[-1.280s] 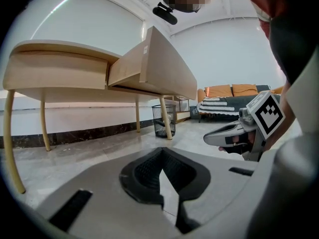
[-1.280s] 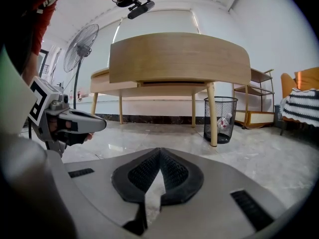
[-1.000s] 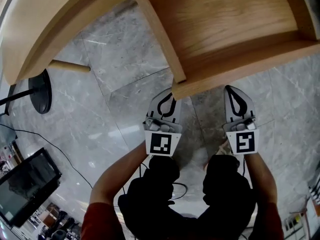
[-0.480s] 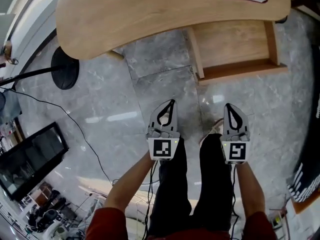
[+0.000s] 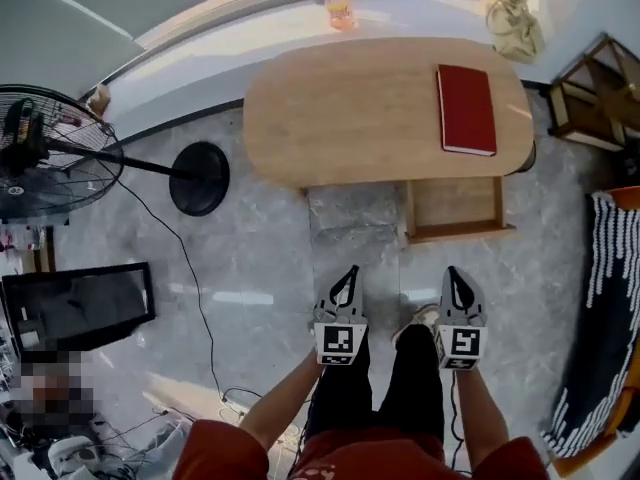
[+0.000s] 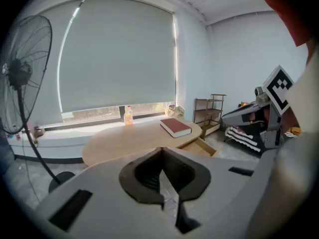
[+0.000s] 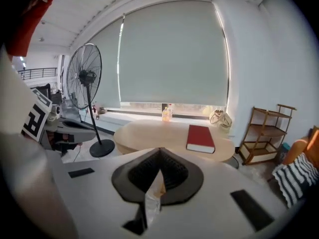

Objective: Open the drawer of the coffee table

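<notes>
The oval wooden coffee table (image 5: pixel 350 113) stands by the window with a red book (image 5: pixel 466 108) on its right end. Its drawer (image 5: pixel 455 208) is pulled out toward me under that end and looks empty. My left gripper (image 5: pixel 350 271) and right gripper (image 5: pixel 452 271) are held side by side over grey floor, well short of the drawer, both shut on nothing. In the left gripper view its jaws (image 6: pixel 162 158) meet below the table (image 6: pixel 134 138) and the drawer (image 6: pixel 202 147). The right gripper (image 7: pixel 159 156) points at the book (image 7: pixel 200 138).
A standing fan (image 5: pixel 40 153) with a round base (image 5: pixel 200 178) is left of the table, and a dark monitor (image 5: pixel 75 308) lies on the floor with cables. A wooden shelf (image 5: pixel 590 93) and a striped cushion (image 5: pixel 605 318) are at the right. A bottle (image 5: pixel 341 8) stands on the windowsill.
Both grippers have risen high and drawn back from the drawer's front. The view has pulled away, so the whole table shows. The drawer stays pulled out.
</notes>
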`<state>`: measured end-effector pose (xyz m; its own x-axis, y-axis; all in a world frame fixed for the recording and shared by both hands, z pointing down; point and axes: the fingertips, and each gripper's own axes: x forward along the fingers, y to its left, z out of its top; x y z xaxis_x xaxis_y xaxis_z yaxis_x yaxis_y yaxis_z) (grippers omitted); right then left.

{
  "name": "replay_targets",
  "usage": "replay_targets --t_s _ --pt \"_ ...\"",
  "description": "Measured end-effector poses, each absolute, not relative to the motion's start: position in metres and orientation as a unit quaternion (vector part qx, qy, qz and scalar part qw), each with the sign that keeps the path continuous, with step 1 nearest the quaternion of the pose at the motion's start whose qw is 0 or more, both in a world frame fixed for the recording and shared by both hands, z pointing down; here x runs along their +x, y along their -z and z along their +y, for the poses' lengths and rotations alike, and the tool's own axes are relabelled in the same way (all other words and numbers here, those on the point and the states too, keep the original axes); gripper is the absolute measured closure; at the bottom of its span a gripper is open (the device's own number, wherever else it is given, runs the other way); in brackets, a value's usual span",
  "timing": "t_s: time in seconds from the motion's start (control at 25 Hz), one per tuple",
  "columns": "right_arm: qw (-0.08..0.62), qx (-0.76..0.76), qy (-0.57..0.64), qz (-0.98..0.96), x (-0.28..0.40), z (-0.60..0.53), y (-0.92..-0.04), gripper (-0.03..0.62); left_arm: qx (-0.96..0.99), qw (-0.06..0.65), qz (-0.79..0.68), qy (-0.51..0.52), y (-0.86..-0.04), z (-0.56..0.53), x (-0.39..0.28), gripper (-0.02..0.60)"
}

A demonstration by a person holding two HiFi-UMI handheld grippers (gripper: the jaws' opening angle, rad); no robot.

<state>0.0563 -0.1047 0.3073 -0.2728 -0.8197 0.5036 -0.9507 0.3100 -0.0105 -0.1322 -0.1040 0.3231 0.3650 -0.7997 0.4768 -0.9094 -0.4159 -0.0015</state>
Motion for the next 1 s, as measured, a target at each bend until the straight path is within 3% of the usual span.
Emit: replay_targets --t_s 0.4,1.0 --pt "0.172 0.559 -0.088 -0.807 0.001 -0.131 -0.116 0.597 0.782 0.101 -0.599 -0.137 -0.119 -0.118 -0.222 0.575" --pt "0.066 0.543 0.038 -0.836 -0.067 -0.181 0.098 0.597 0.769 -0.073 -0.634 -0.040 0.097 -0.147 -0.279 0.575"
